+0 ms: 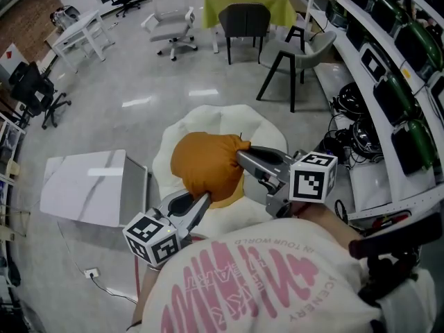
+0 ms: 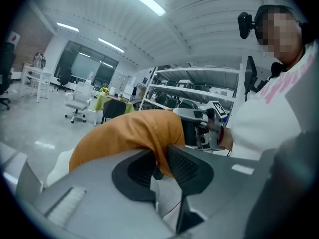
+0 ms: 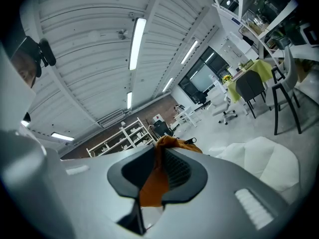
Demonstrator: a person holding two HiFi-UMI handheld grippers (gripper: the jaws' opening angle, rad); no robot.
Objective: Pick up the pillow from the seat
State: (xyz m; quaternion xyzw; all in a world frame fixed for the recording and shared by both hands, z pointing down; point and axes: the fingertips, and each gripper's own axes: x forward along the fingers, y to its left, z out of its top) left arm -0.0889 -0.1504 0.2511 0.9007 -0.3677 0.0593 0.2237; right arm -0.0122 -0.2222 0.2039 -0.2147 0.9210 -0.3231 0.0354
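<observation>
An orange pillow (image 1: 206,165) hangs lifted above the white cushioned seat (image 1: 258,125), held from both sides. My left gripper (image 1: 202,203) is shut on the pillow's lower near edge; in the left gripper view orange fabric (image 2: 130,133) is pinched between the dark pads (image 2: 185,167). My right gripper (image 1: 243,155) is shut on the pillow's right corner; in the right gripper view a fold of orange cloth (image 3: 155,176) runs between its jaws. The white seat (image 3: 259,161) lies below to the right there.
A white box-like table (image 1: 87,186) stands left of the seat. Curved shelving (image 1: 388,82) with cables on the floor (image 1: 350,127) is at the right. Dark chairs (image 1: 244,21) and a green-clothed table (image 1: 243,2) stand farther back. A cord runs over the floor (image 1: 104,286).
</observation>
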